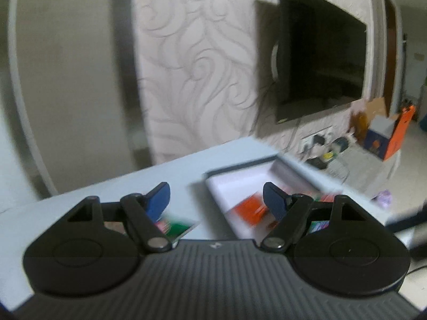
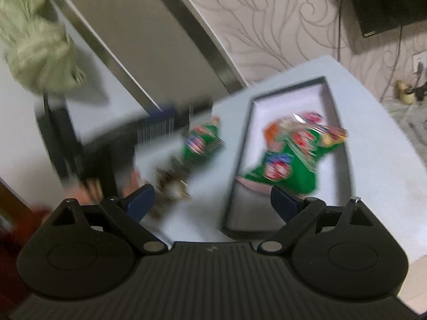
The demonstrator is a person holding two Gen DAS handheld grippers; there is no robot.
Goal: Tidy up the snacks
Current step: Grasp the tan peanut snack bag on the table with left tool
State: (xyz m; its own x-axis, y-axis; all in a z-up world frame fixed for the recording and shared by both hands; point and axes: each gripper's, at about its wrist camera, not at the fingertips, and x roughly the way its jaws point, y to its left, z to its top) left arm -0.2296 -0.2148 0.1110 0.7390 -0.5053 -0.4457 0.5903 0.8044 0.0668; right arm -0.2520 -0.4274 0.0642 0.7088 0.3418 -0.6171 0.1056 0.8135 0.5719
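A white tray with a dark rim (image 2: pixel 244 144) lies on the pale table (image 2: pixel 373 146). Several green and red snack packets (image 2: pixel 288 160) are heaped inside it, blurred, with an orange packet (image 1: pixel 250 210) among them. Another green packet (image 2: pixel 202 141) and a brown-gold one (image 2: pixel 170 184) lie on the table left of the tray. My right gripper (image 2: pixel 213 202) hovers open over the tray's near left corner, nothing between its pads. My left gripper (image 1: pixel 217 201) is open and empty above the table, with a green packet (image 1: pixel 178 226) under its left finger (image 1: pixel 160 200) and the tray's rim (image 1: pixel 240 166) ahead to the right.
A dark television (image 1: pixel 320 53) hangs on the patterned wall behind the table. An orange and blue box (image 1: pixel 387 138) and small clutter stand at the far right. A dark blurred shape (image 2: pixel 80 146) crosses the table's left side. Pale green cloth (image 2: pixel 40 48) hangs at the upper left.
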